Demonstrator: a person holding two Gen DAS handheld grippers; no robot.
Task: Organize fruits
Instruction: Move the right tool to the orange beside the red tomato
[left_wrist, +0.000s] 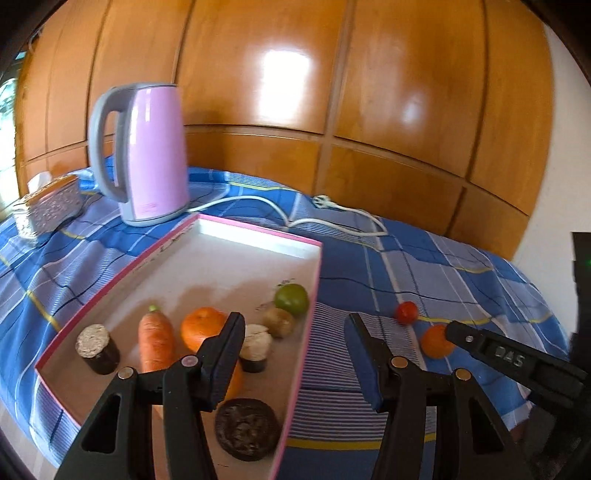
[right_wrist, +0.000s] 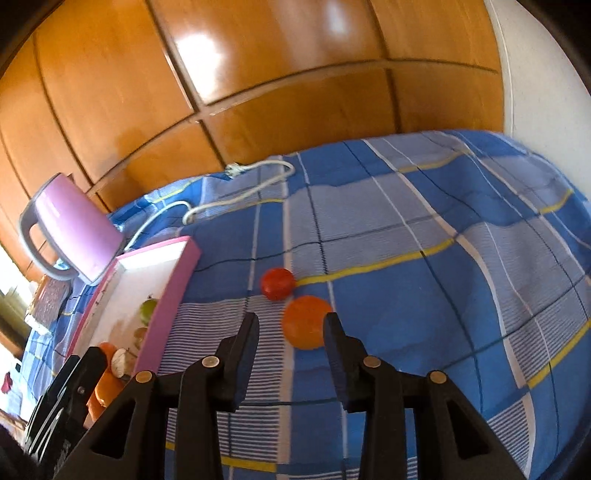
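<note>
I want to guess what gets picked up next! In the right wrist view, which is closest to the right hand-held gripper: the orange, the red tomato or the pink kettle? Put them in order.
From the right hand-held gripper:
1. Orange, just ahead, by the right fingertip.
2. Red tomato, just behind the orange, on the cloth.
3. Pink kettle, far left, beyond the box.

Home bedroom: wooden wardrobe (left_wrist: 295, 92), checked bedsheet (right_wrist: 424, 221), kettle (left_wrist: 155, 155).

Pink-rimmed box (left_wrist: 258, 236) on checked bedspread holds carrot (left_wrist: 156, 341), orange (left_wrist: 201, 326), green fruit (left_wrist: 291, 299), brownish kiwi-like fruit (left_wrist: 279, 322). Outside, right of box: red tomato (right_wrist: 277, 283) touching loose orange (right_wrist: 304, 322).
</note>
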